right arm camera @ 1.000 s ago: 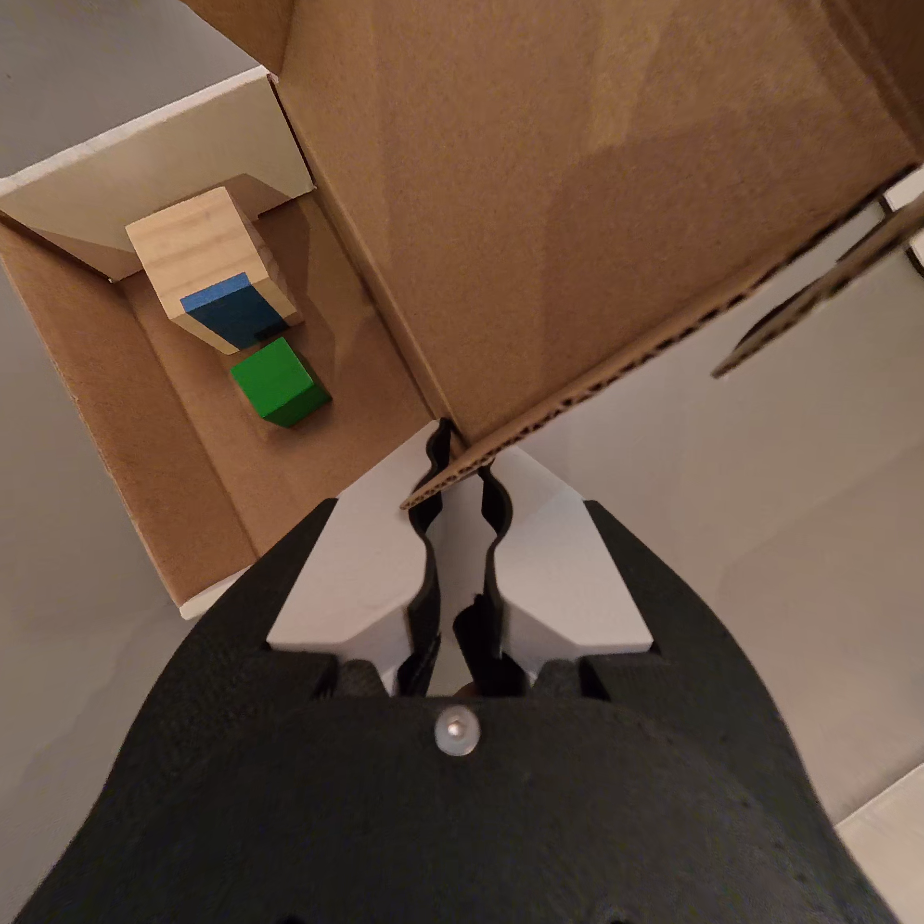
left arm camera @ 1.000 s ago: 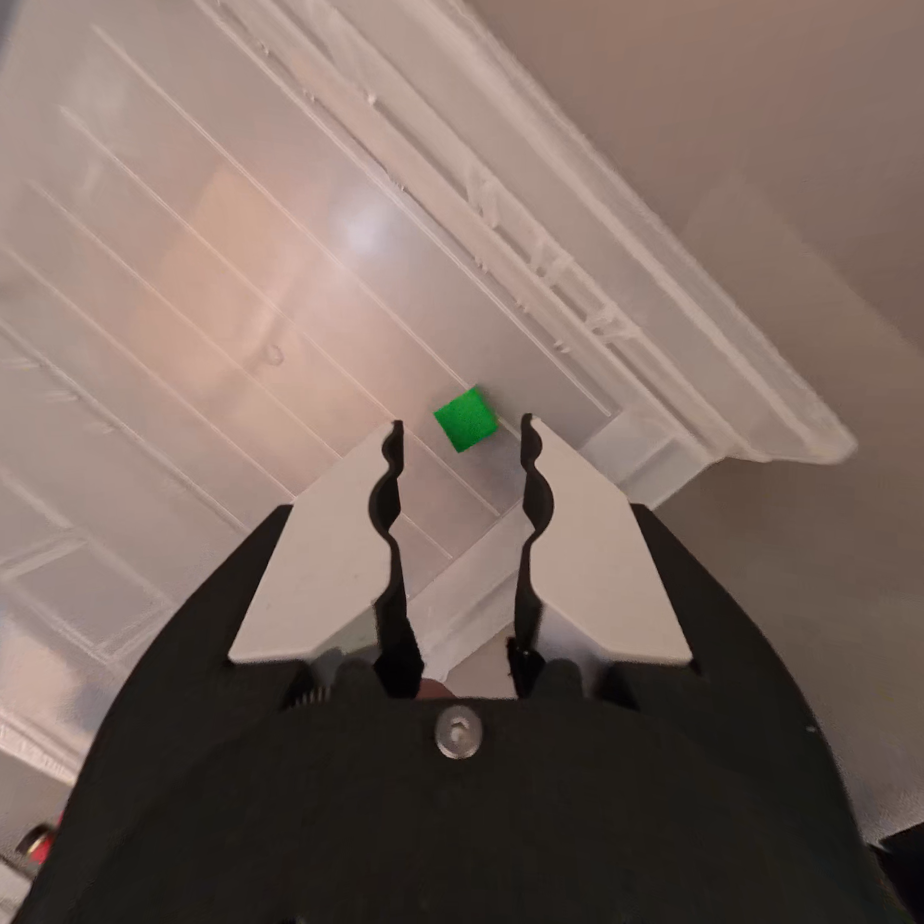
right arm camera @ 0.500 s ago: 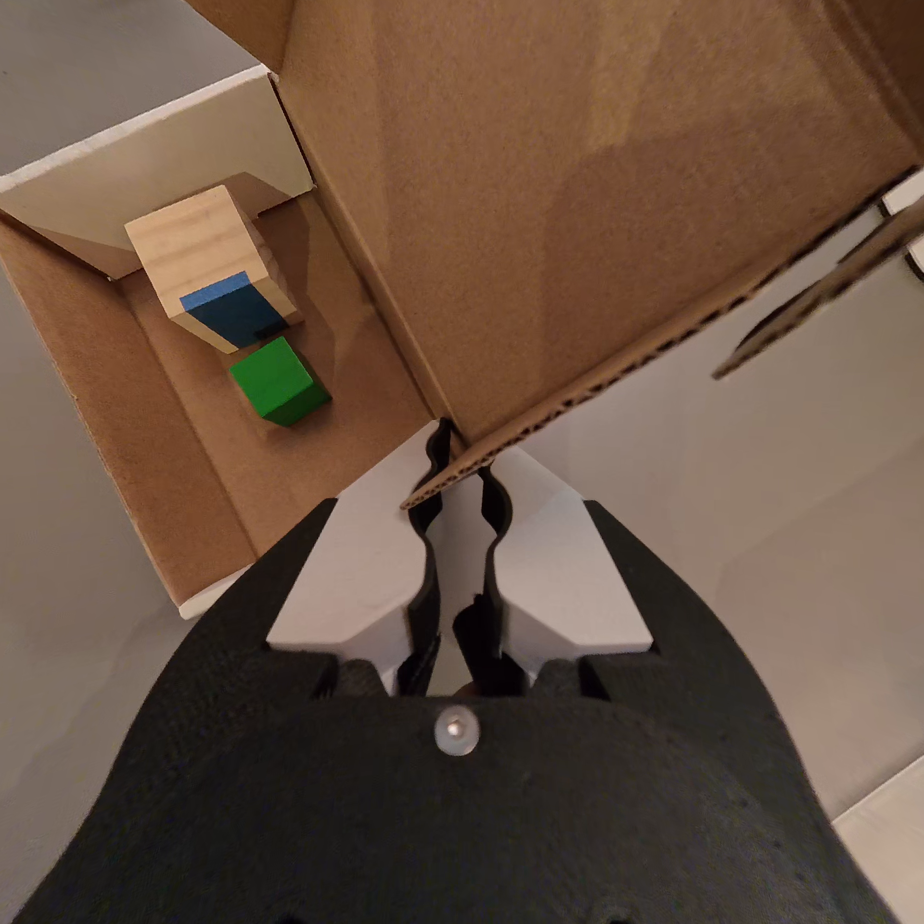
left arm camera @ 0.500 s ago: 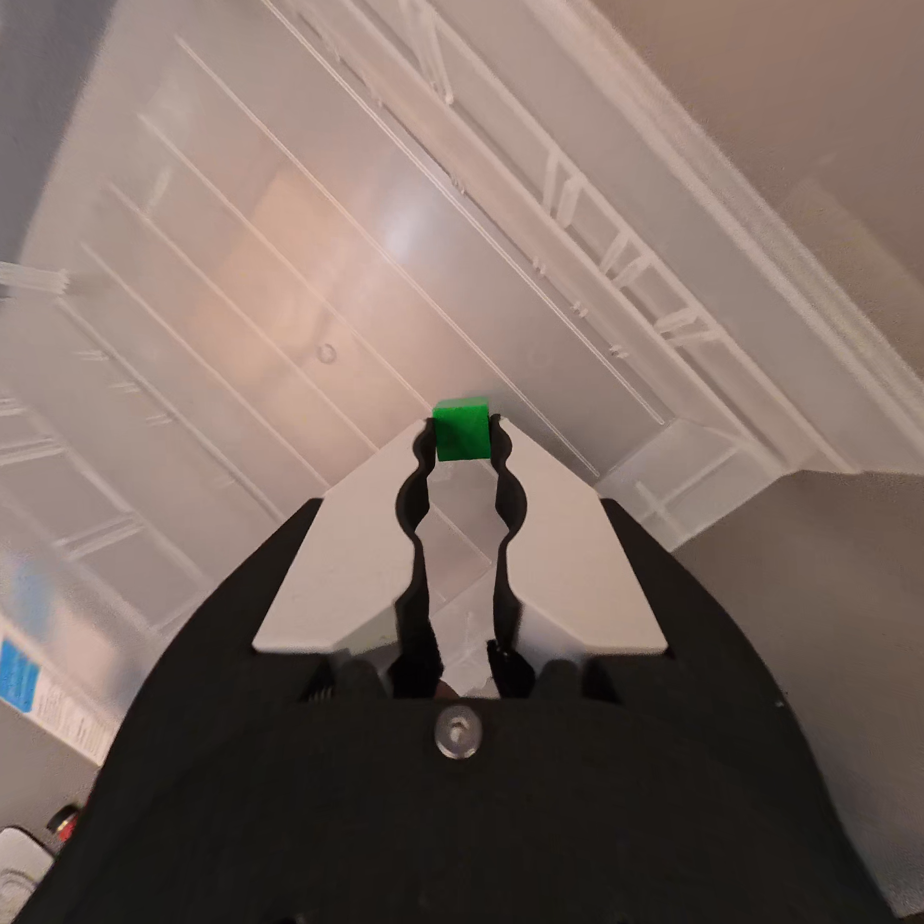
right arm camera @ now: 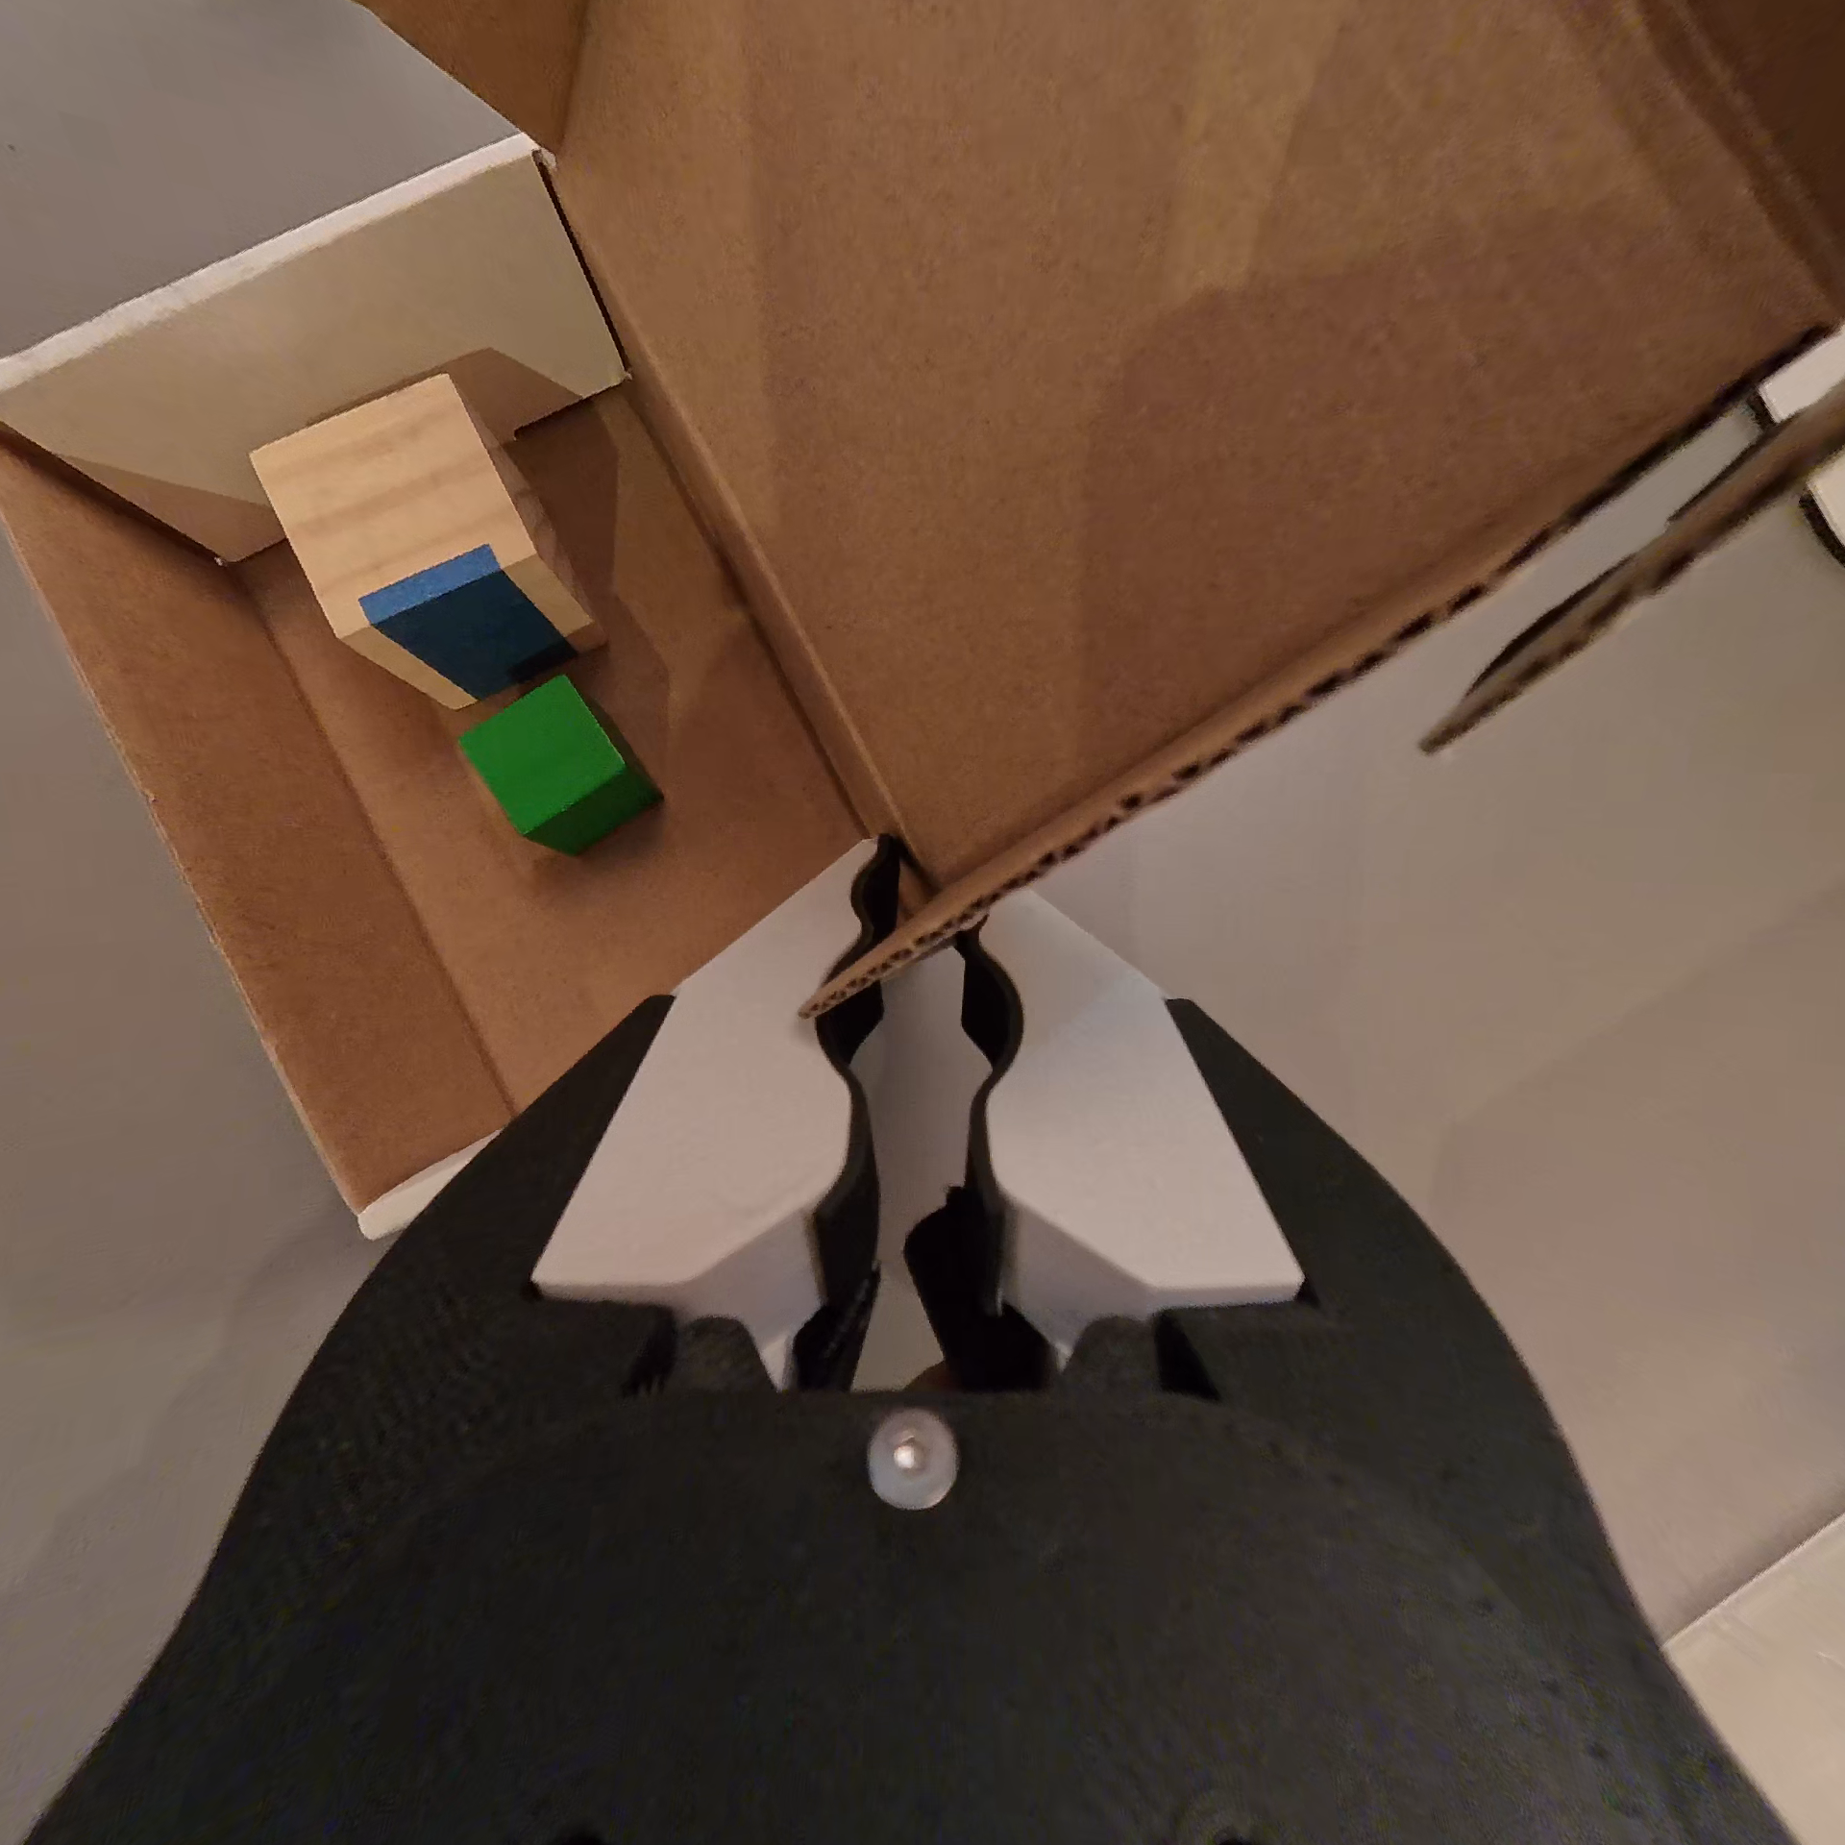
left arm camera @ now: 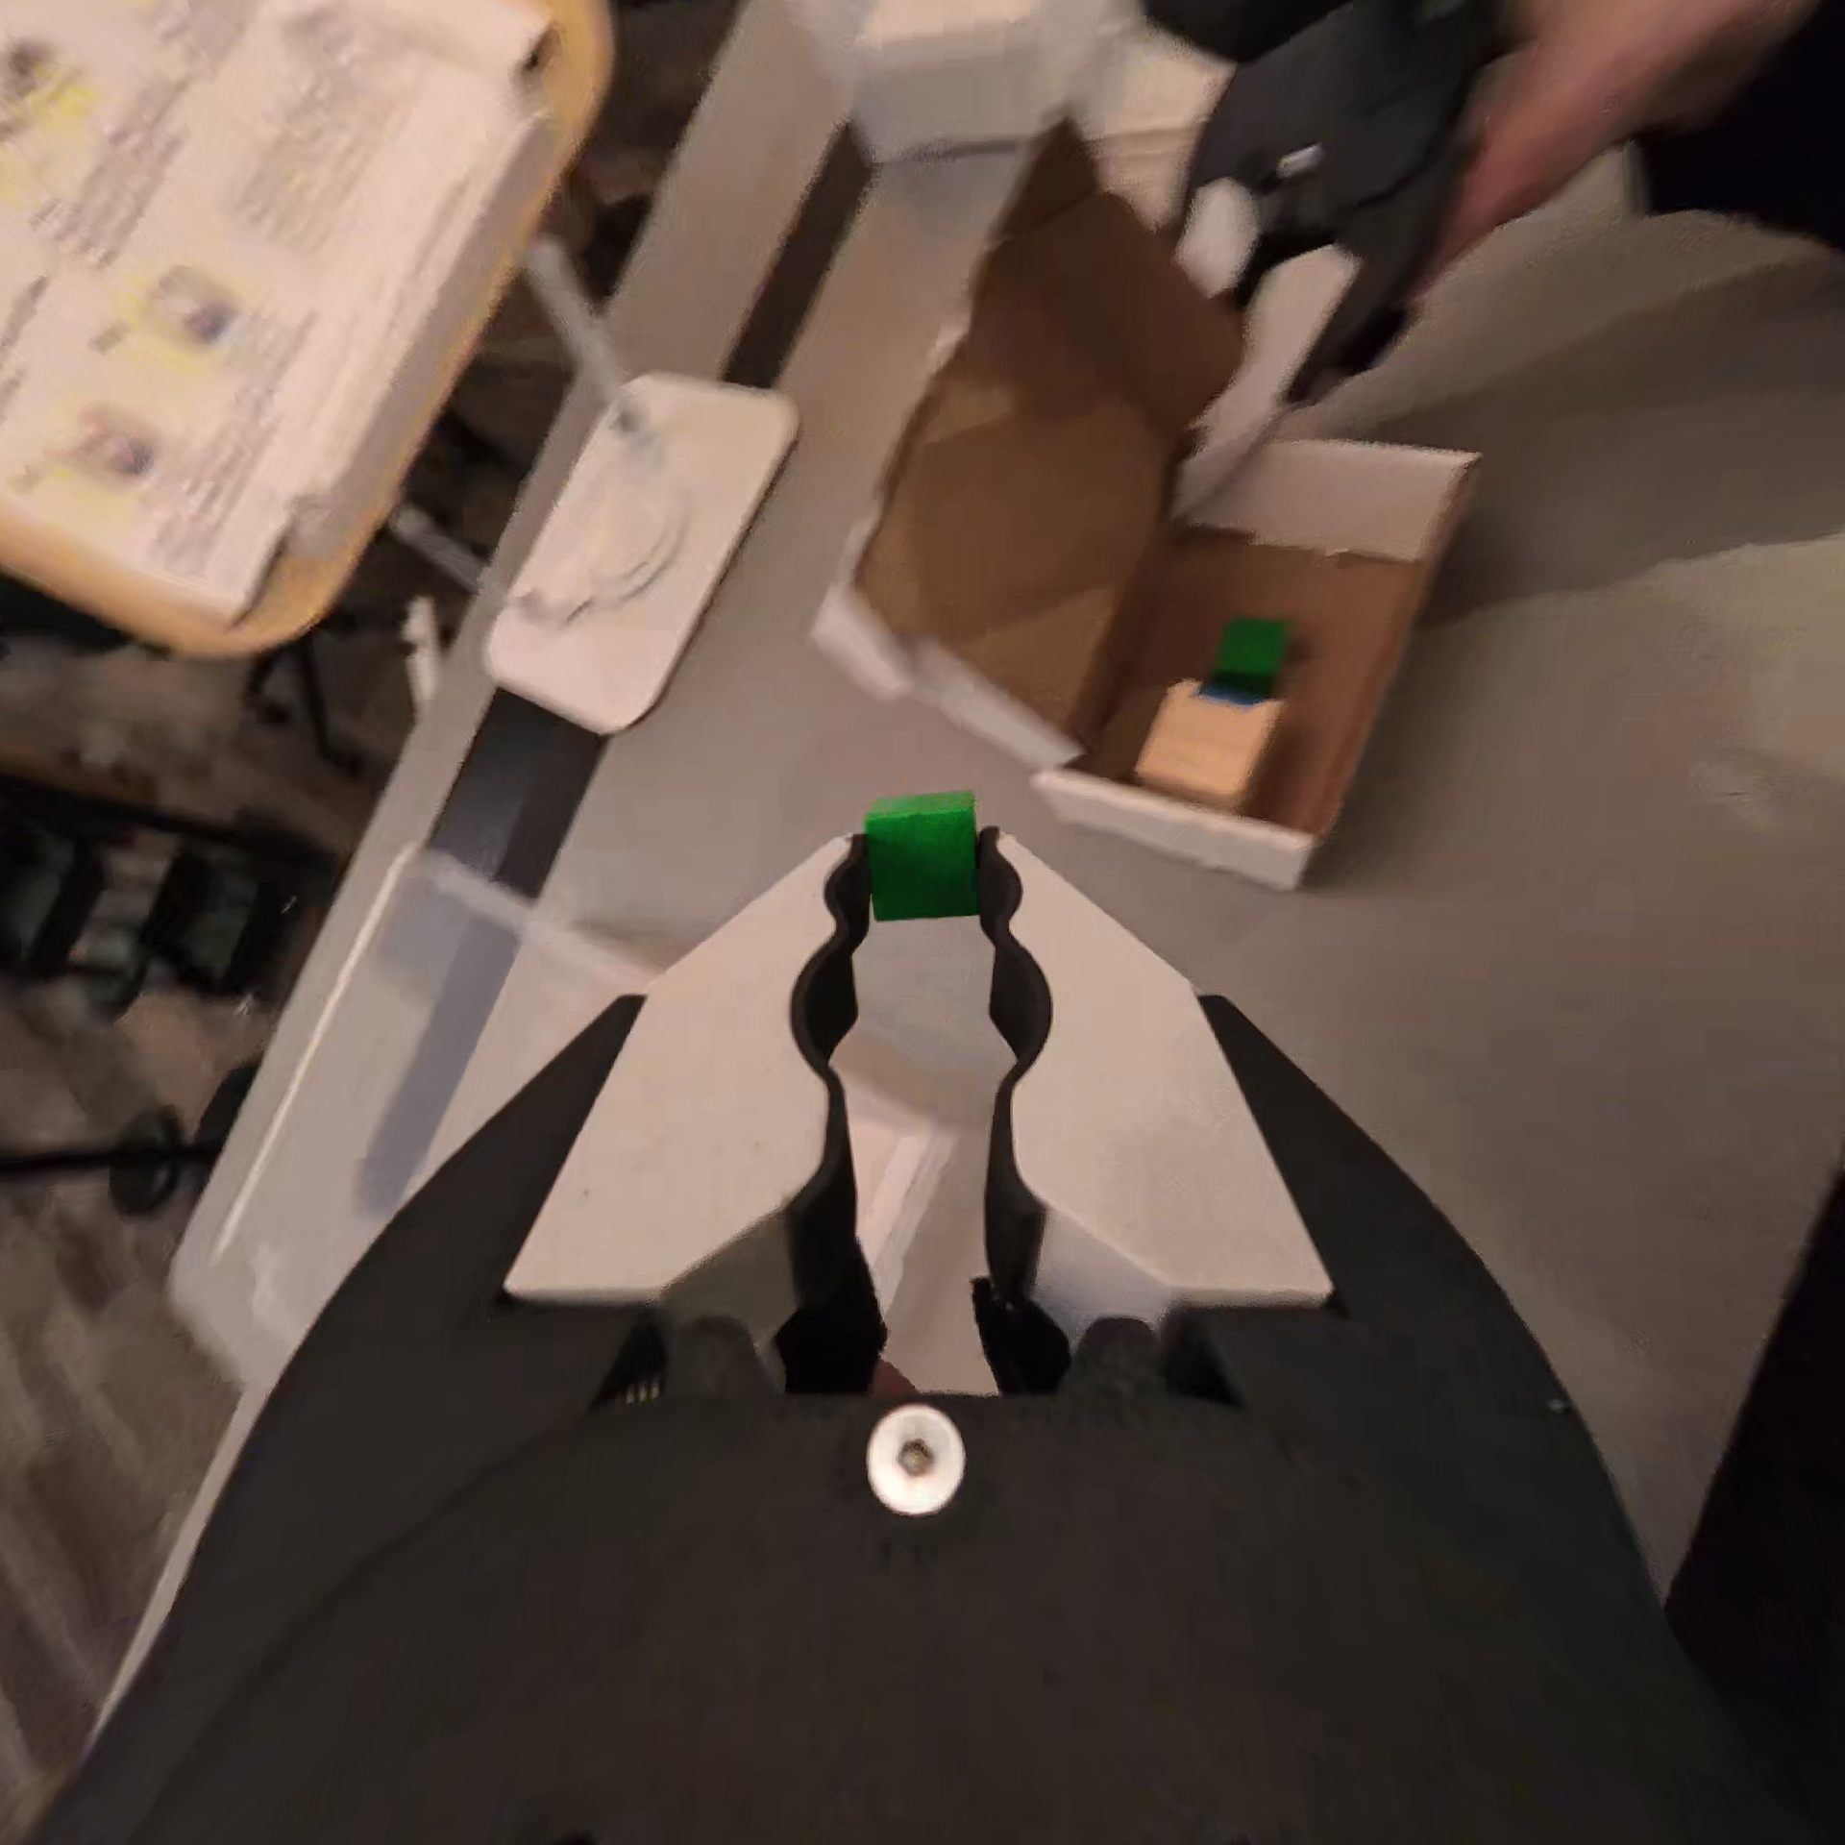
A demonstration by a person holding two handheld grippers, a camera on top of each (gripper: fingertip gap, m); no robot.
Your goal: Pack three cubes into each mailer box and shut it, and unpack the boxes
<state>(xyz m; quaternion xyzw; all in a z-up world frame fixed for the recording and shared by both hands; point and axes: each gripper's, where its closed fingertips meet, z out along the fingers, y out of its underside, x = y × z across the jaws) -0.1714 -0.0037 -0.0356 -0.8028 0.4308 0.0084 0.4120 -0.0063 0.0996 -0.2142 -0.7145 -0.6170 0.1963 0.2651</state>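
Observation:
My left gripper (left arm camera: pixel 921 859) is shut on a small green cube (left arm camera: pixel 921 857) and holds it in the air above the grey table, short of the open mailer box (left arm camera: pixel 1178 849). The box holds a wooden cube (left arm camera: pixel 1208 751), a blue cube (left arm camera: pixel 1238 689) and a green cube (left arm camera: pixel 1253 647). In the right wrist view my right gripper (right arm camera: pixel 923 899) is shut on the edge of the box's raised lid (right arm camera: pixel 1148 399). The wooden cube (right arm camera: pixel 389 499), blue cube (right arm camera: pixel 469 624) and green cube (right arm camera: pixel 549 759) sit inside the box (right arm camera: pixel 300 799). The right gripper (left arm camera: pixel 1328 200) also shows far off in the left wrist view.
A clear plastic bin (left arm camera: pixel 399 1048) stands at the table's left edge below my left gripper. A white flat stand (left arm camera: pixel 649 539) sits beyond it. A round wooden table with papers (left arm camera: pixel 200 300) is off to the left. A person's hand (left arm camera: pixel 1597 90) holds the right gripper.
My left gripper closed on the green cube in the clear bin, lifted it out and swung toward the open box. My right gripper has kept holding the lid.

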